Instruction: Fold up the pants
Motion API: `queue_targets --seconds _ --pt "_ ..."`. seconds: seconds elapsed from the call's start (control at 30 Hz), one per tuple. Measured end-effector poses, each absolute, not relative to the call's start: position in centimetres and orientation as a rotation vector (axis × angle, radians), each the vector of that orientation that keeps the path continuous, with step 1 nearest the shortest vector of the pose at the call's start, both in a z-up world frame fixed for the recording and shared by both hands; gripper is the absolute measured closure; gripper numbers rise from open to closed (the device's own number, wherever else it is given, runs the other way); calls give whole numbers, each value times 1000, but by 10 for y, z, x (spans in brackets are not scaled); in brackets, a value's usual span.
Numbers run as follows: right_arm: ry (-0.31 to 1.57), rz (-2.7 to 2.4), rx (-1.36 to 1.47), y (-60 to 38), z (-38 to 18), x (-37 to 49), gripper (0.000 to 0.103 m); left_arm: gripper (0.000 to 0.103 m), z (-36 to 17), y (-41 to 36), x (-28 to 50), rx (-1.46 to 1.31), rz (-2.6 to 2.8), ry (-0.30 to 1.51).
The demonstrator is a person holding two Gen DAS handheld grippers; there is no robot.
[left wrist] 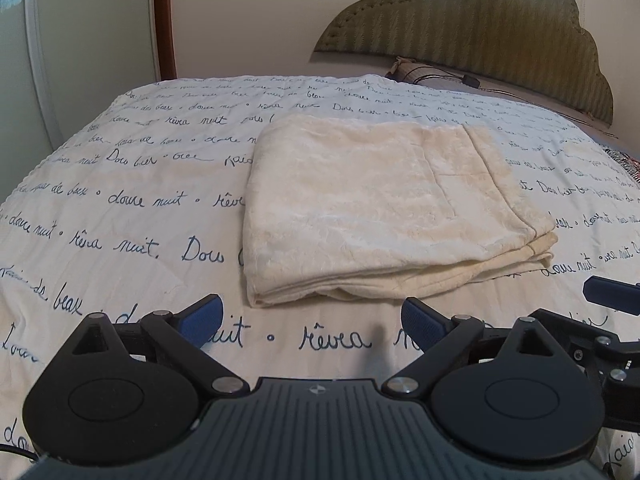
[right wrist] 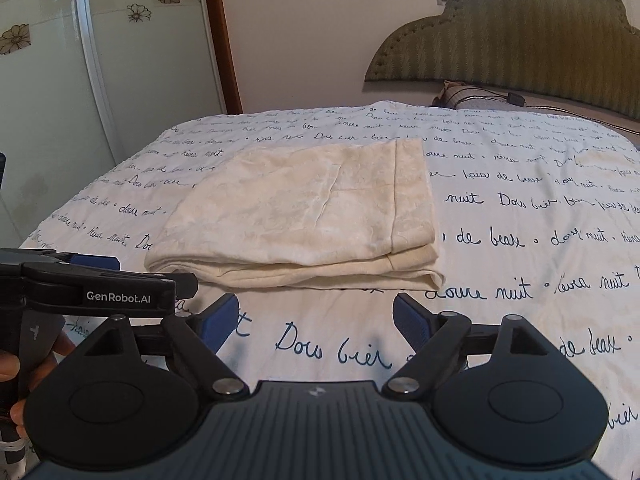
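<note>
The cream pants (left wrist: 372,204) lie folded into a flat rectangle on the bed's white cover (left wrist: 120,216), with the layered edges facing me. In the right wrist view the same folded pants (right wrist: 304,216) sit just beyond the fingers. My left gripper (left wrist: 312,320) hovers over the cover a little short of the fold, open, with nothing between its blue pads (left wrist: 204,316). My right gripper (right wrist: 316,316) is likewise open and empty in front of the pants' near edge. The left gripper (right wrist: 96,276) also shows from the side at the left of the right wrist view, held by a hand (right wrist: 8,368).
The cover (right wrist: 520,240) carries blue handwritten words. A green padded headboard (left wrist: 480,40) stands at the back right, with a pillow and cable (left wrist: 432,72) below it. A glass door (right wrist: 60,100) with flower prints and a wooden door frame (right wrist: 224,40) stand at the left.
</note>
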State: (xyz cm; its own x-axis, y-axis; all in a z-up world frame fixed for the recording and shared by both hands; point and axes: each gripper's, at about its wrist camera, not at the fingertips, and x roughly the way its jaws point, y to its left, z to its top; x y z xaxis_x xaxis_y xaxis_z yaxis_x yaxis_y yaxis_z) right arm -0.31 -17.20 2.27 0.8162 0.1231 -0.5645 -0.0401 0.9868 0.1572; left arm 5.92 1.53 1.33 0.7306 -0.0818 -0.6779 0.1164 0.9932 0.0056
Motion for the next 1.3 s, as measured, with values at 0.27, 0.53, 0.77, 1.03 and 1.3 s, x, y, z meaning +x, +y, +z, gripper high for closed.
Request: queue_targets --seconds 0.27,0.53,0.77,1.03,1.3 --pt "626 98 125 -164 25 -14 18 5 15 15 49 66 -100 746" --pt "701 67 130 -158 28 -21 18 5 9 16 43 68 -90 764" --pt "718 188 349 -169 39 -26 17 5 -1 19 39 70 -87 780" --pt "683 41 95 -155 15 -16 17 5 -10 25 40 63 -74 786" --pt "656 34 73 -151 2 -6 17 1 -16 23 40 74 -72 763"
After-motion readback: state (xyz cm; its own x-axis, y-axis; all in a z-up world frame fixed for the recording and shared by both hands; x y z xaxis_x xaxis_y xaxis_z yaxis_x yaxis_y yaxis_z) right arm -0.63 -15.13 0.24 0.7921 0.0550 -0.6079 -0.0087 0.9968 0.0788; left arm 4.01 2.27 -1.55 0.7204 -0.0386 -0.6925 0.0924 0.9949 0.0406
